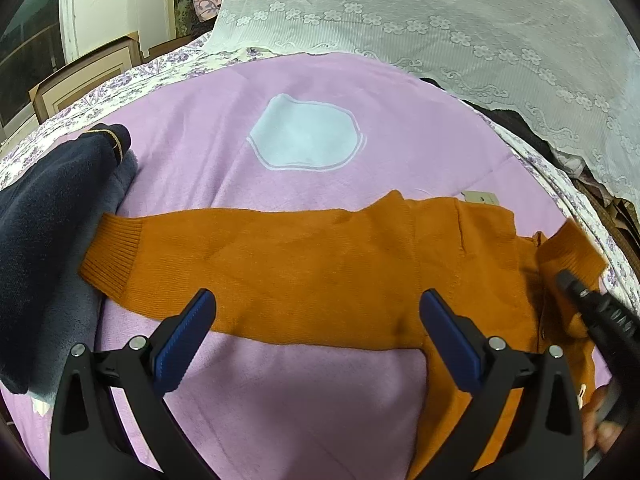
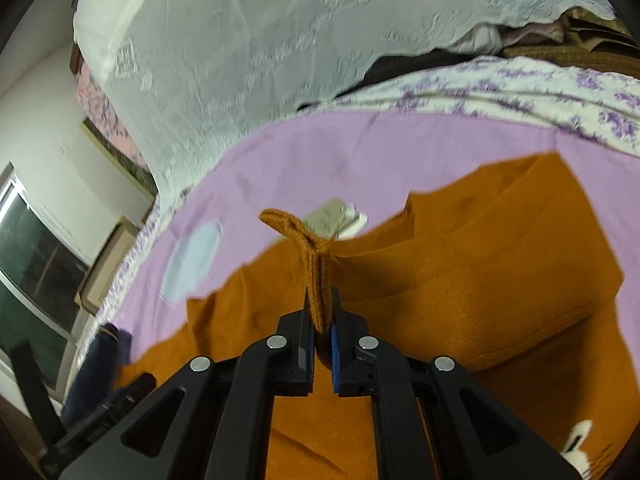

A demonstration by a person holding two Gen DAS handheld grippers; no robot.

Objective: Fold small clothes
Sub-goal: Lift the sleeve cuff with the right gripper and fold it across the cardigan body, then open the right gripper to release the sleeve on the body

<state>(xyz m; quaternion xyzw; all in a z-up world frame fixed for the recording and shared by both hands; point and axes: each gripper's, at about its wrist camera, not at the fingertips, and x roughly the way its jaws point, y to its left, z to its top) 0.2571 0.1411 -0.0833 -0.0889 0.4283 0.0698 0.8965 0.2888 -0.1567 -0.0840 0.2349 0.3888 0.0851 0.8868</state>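
Observation:
An orange knit sweater (image 1: 320, 264) lies on a pink blanket (image 1: 200, 168), one sleeve stretched out to the left with its ribbed cuff (image 1: 108, 256) at the end. My left gripper (image 1: 316, 308) is open and empty, its blue-padded fingers just above the sleeve's near edge. My right gripper (image 2: 320, 308) is shut on a ribbed orange cuff (image 2: 312, 264) of the sweater (image 2: 460, 280) and holds it lifted over the body. In the left wrist view the right gripper (image 1: 568, 280) shows at the right edge with that cuff.
A dark navy fleece garment (image 1: 52, 220) is piled at the left of the blanket. A white lace cloth (image 1: 440, 20) covers things at the back. A paper tag (image 2: 336, 220) lies by the sweater. Floral sheet edges (image 2: 520, 88) border the blanket.

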